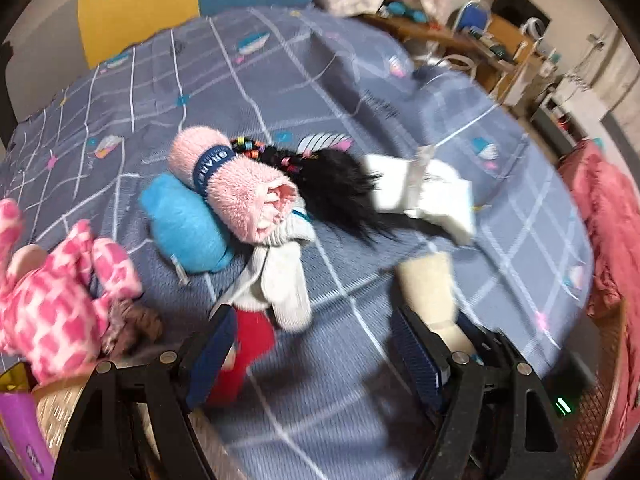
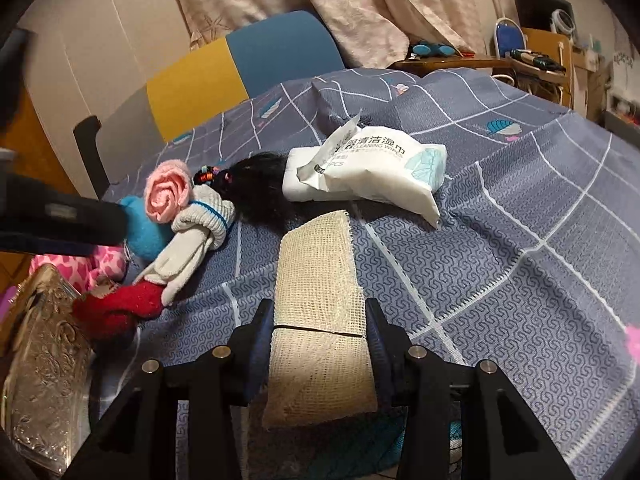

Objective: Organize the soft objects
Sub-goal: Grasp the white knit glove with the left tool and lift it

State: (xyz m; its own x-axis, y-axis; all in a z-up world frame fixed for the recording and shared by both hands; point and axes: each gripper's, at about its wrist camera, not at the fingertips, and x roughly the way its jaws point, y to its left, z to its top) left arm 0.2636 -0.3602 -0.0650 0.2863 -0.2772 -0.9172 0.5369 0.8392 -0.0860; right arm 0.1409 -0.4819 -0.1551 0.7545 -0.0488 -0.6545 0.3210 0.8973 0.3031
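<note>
Right gripper (image 2: 320, 320) clamps gauze roll (image 2: 316, 264); left gripper (image 1: 312, 344) gapes (empty) over bedspread (image 1: 340, 92).

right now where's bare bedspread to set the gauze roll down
Bare bedspread lies right of the gauze roll, below the wet wipes pack. Crowded left: pink towel roll, white socks, black wig, red sock.

Coarse open-weave gauze roll (image 2: 316, 280); fluffy pink towel (image 1: 240, 188); glossy wipes pack (image 2: 372, 168).
</note>
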